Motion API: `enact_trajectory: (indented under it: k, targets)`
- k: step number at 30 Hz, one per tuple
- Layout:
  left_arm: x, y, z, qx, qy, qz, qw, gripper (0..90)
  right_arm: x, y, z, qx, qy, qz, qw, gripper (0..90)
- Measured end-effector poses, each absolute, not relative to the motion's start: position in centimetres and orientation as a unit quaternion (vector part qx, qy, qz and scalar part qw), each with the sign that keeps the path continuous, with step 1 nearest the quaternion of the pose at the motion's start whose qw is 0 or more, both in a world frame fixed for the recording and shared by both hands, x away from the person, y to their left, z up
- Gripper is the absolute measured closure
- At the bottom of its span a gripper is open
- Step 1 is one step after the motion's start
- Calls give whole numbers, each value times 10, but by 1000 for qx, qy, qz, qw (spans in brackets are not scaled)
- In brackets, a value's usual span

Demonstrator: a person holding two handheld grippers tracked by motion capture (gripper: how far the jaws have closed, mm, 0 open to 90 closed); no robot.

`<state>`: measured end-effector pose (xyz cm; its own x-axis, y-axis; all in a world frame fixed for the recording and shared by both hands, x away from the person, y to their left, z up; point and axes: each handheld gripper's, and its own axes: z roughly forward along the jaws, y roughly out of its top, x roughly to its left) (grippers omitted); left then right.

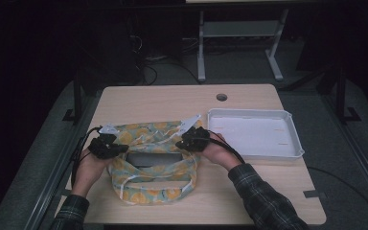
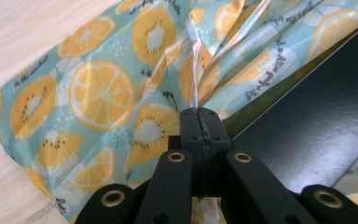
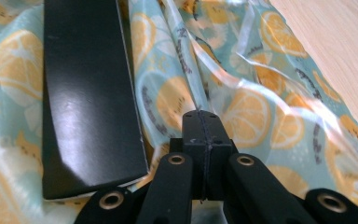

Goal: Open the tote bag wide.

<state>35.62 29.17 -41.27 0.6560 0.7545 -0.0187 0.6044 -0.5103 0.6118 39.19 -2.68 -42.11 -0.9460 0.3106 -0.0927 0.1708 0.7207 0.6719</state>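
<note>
left gripper [image 1: 116, 148] clamped, right gripper [image 1: 186, 142] clamped

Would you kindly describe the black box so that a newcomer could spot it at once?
Start at the wooden table and find the fruit-print bag left of the white tray. Between the two grippers, the bag's mouth gapes around a flat, glossy black box, the one dark, unpatterned thing there.

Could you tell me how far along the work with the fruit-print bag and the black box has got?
Done: the black box sits in the mouth of the fruit-print bag. In hand: the left tool and right tool are each shut on the bag's edge. Left, probably: pulling the bag fully over the box; the white tray stands beside.
</note>
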Motion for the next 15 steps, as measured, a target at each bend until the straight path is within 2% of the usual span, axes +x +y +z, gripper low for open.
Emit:
enact_trajectory:
  k: [2, 15]
  targets:
    - [357, 295, -416, 863, 400, 132, 280, 900, 392, -28, -422, 136, 924, 343, 100, 895]
    - [359, 307, -433, 865, 413, 98, 269, 900, 393, -34, -435, 142, 933, 319, 87, 895]
